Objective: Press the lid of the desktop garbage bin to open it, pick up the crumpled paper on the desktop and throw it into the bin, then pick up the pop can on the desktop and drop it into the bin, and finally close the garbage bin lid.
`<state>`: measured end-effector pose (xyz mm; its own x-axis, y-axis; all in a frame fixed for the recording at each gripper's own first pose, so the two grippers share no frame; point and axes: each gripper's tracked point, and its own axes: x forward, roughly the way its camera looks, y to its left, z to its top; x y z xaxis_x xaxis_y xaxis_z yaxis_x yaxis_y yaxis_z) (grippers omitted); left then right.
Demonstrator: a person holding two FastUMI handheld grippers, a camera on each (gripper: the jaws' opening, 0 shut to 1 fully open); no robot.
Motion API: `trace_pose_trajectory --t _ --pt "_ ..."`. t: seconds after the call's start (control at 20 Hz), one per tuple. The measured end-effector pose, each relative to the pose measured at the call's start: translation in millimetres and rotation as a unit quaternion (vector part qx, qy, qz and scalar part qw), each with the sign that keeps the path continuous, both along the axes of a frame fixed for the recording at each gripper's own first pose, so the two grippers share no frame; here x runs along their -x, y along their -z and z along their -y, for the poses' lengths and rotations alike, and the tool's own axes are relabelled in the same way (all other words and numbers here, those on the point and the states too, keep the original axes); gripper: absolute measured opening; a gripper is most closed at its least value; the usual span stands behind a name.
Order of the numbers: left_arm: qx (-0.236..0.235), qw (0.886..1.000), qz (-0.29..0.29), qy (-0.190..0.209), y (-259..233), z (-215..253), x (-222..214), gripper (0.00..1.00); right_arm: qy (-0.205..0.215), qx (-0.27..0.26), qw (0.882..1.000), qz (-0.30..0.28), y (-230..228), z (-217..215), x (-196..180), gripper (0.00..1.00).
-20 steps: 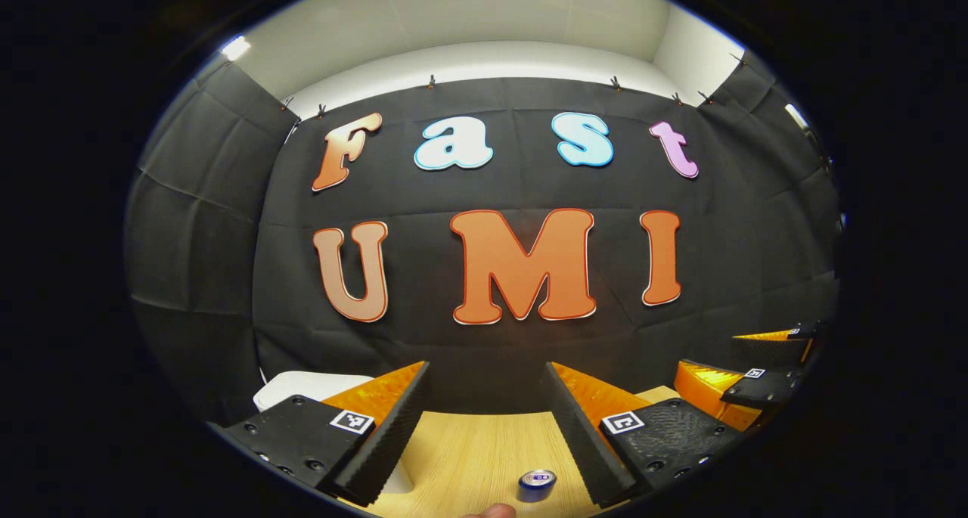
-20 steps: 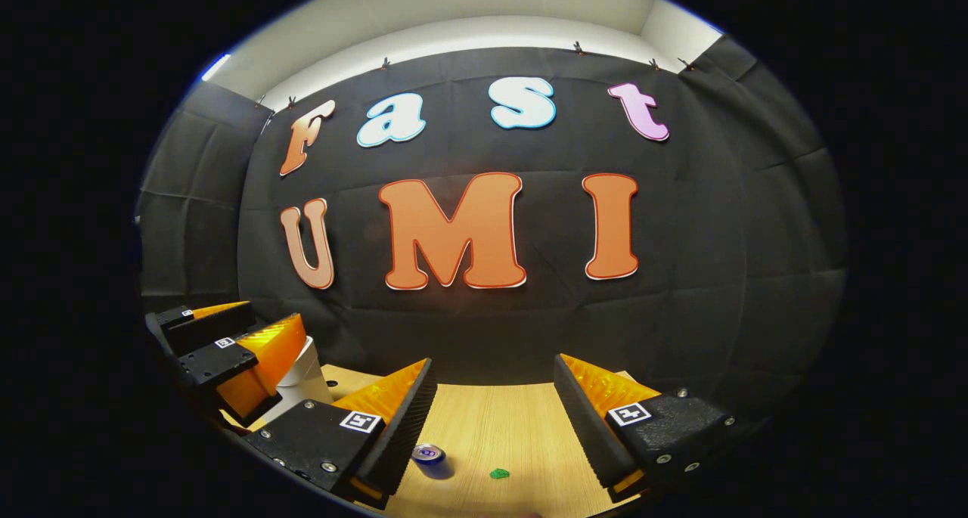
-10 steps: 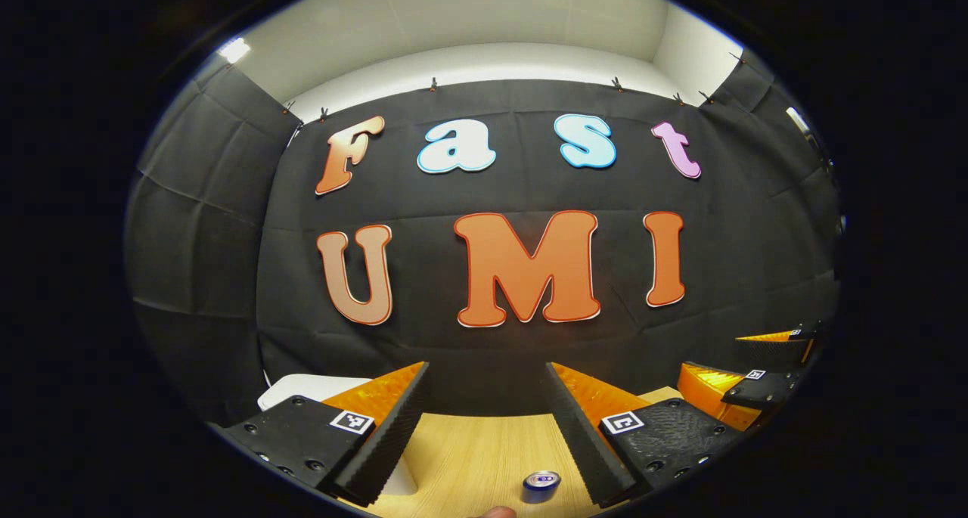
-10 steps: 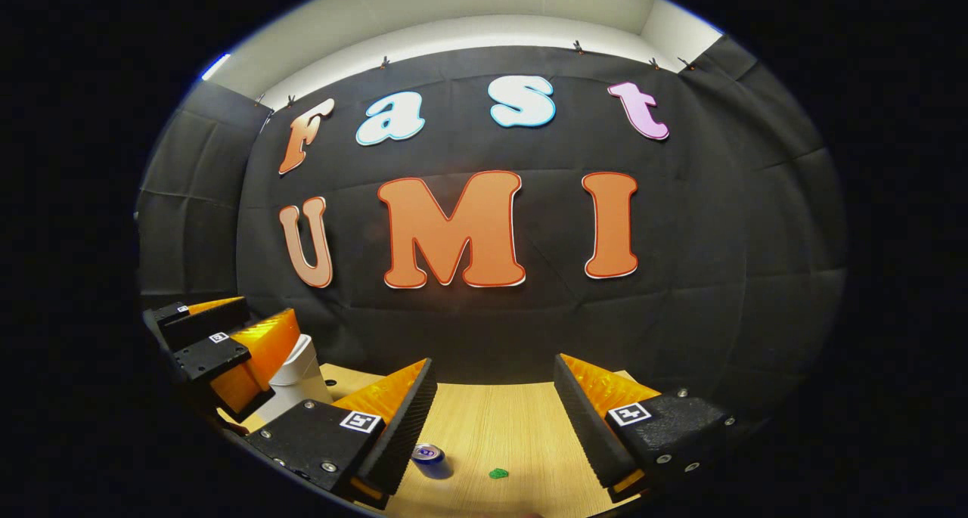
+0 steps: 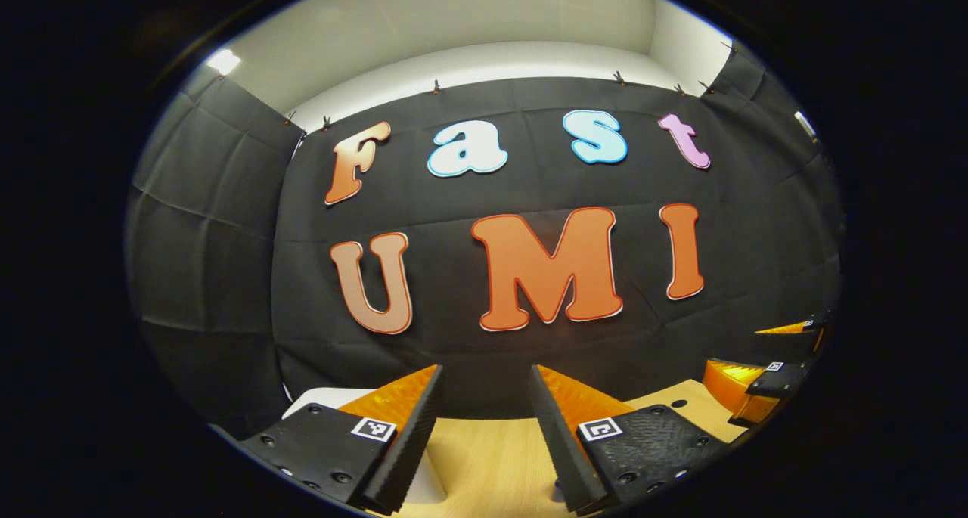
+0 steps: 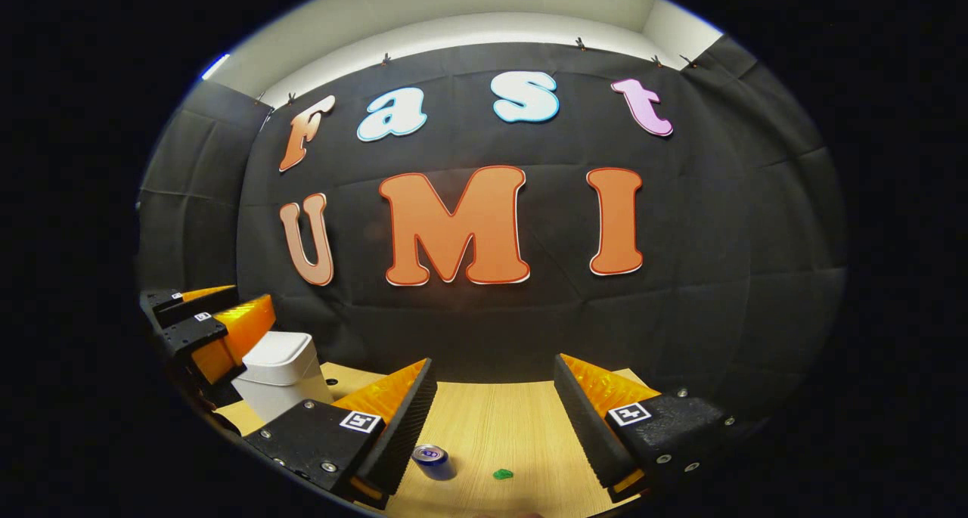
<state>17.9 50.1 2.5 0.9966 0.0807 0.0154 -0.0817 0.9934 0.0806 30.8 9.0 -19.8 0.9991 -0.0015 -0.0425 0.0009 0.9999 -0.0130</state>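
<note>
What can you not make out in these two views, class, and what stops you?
- Garbage bin, right gripper view: its base is hidden behind the right gripper.
- Green scrap on the table: too small to identify.
- Pop can: print too small.

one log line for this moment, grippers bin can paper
left gripper: open, empty | right gripper: open, empty | bin: lid shut | can: upright on table | paper: cannot tell

Premises: a recording booth, probably set up inside a plain room. Black cloth (image 6: 718,261) is clipped up as far and side walls, with pale wall and ceiling (image 5: 454,26) above. A light wood desktop (image 6: 514,427) stands against the far cloth.
</note>
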Motion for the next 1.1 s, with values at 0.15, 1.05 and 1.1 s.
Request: trace_pose_trajectory --t 0.15,1.05,1.1 --pt "-0.001 1.000 0.000 -0.023 -2.5 -23.5 -7.2 0.56 -0.003 0.000 1.000 -0.001 1.8 -3.6 -2.8 0.93" --pt "0.019 0.986 -0.121 -0.115 30.8 -186.9 -59.6 0.00 -0.008 0.006 1.000 -0.027 25.3 -8.6 -15.0 0.93" --pt "0.033 0.982 -0.148 -0.115 44.0 -194.1 -63.6 0.00 -0.008 0.004 1.000 -0.029 27.2 -8.2 -14.3 0.93"
